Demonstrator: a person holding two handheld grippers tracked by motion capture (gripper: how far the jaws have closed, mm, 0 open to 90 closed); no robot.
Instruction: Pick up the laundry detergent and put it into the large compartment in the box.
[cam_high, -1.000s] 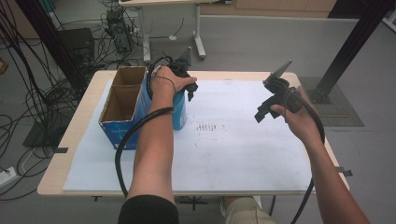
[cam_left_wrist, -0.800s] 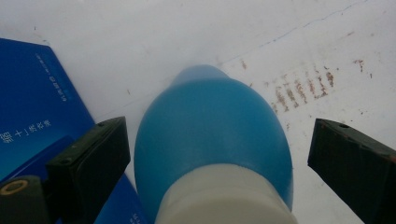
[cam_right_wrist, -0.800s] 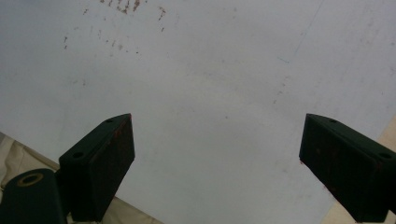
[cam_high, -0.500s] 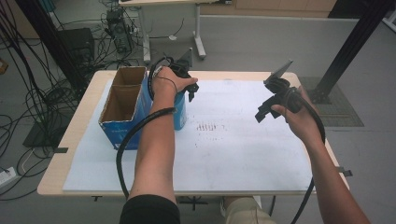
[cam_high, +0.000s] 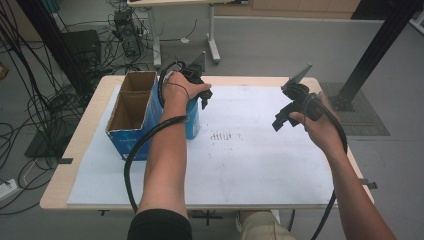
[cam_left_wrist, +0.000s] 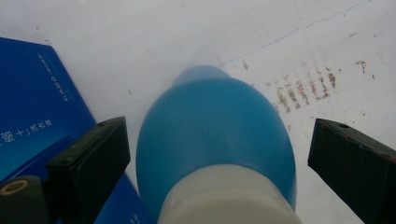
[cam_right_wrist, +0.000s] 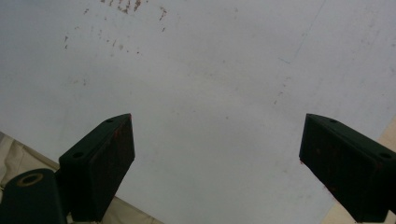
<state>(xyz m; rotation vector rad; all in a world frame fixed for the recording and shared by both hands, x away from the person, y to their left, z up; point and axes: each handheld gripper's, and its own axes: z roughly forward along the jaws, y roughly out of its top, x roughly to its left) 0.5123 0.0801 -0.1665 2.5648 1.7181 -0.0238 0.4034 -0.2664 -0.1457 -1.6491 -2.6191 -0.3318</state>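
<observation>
A blue bottle (cam_high: 193, 123) with a white top stands on the white sheet, right beside a blue cardboard box (cam_high: 131, 145). My left gripper (cam_high: 201, 98) hovers directly above it, pointing down. In the left gripper view the bottle (cam_left_wrist: 215, 126) sits between the two wide-apart jaws of the left gripper (cam_left_wrist: 217, 130), and neither jaw touches it. My right gripper (cam_high: 281, 118) hangs in the air over the right part of the table. The right gripper (cam_right_wrist: 218, 121) is open, with nothing but bare sheet between its jaws.
The open-topped box is brown inside and lies at the table's left. A white sheet (cam_high: 260, 160) covers most of the wooden table (cam_high: 75, 150), with rust-coloured marks (cam_high: 223, 135) near its middle. Cables and a black post (cam_high: 372, 52) stand on the floor around.
</observation>
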